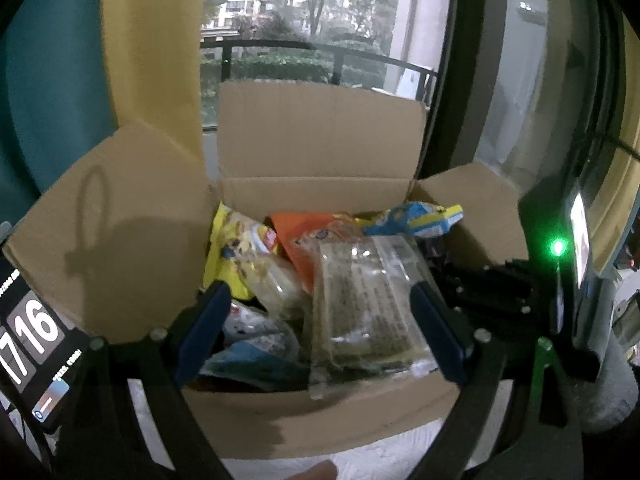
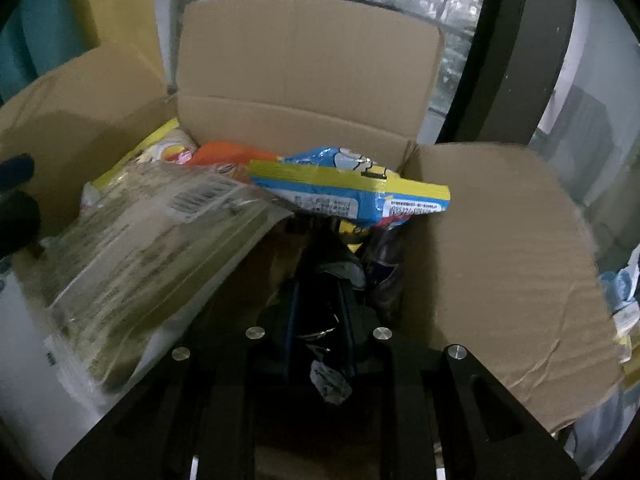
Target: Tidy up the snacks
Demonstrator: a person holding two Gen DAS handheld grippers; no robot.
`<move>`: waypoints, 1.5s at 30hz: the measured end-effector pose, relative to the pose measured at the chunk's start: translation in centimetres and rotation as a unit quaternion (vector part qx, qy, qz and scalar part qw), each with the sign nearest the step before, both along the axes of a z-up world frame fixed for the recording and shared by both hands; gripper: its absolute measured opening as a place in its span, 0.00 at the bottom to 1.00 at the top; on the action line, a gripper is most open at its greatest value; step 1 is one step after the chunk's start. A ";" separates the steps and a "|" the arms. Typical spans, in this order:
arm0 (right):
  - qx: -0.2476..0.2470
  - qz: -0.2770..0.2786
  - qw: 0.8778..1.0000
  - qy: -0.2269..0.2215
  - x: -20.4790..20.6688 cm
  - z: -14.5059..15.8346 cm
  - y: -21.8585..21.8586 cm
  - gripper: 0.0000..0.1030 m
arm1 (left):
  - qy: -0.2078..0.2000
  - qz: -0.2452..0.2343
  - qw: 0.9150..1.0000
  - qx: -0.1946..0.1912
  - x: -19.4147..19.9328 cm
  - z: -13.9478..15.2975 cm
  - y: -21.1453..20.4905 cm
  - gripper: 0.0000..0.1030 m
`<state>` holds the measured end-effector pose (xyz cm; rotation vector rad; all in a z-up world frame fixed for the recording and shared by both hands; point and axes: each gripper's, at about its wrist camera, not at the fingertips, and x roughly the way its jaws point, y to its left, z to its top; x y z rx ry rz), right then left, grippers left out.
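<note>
An open cardboard box point(image 1: 320, 412) holds several snack packs: a clear pack of greenish snacks point(image 1: 364, 304), a yellow bag point(image 1: 236, 252), an orange bag point(image 1: 304, 236) and a blue-and-yellow bag point(image 1: 420, 220). My left gripper point(image 1: 320, 332) is open and empty, its blue fingers point(image 1: 202, 332) spread over the box's near side. My right gripper point(image 2: 320, 320) reaches down into the right side of the box point(image 2: 500, 280) and is shut on a dark wrapped snack point(image 2: 330, 380). The clear pack point(image 2: 152, 248) and the blue-and-yellow bag point(image 2: 348, 192) lie just beyond it.
The box flaps point(image 1: 320, 136) stand up at the back and sides. The box rests on a white cloth-covered surface point(image 1: 360, 464). A window with a balcony rail point(image 1: 320, 52) is behind. A phone point(image 1: 32, 344) is mounted at the left. More packets point(image 2: 624, 304) lie right of the box.
</note>
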<state>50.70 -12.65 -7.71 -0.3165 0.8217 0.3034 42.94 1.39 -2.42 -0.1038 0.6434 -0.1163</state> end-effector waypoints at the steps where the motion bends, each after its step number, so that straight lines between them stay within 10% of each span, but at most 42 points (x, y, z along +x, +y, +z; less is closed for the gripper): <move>1: 0.003 -0.003 1.000 0.000 0.0 0.0 0.0 0.20 | 0.001 0.000 1.000 0.000 0.0 0.0 -0.1 0.89; 19: 0.046 -0.002 0.999 -0.021 -4.1 3.7 -0.5 0.53 | -0.014 0.000 1.000 0.010 -2.0 1.1 -0.7 0.89; 45: 0.077 0.006 0.992 -0.101 -17.6 11.2 -3.4 0.59 | -0.106 0.028 0.994 0.020 -16.8 7.9 -1.6 0.94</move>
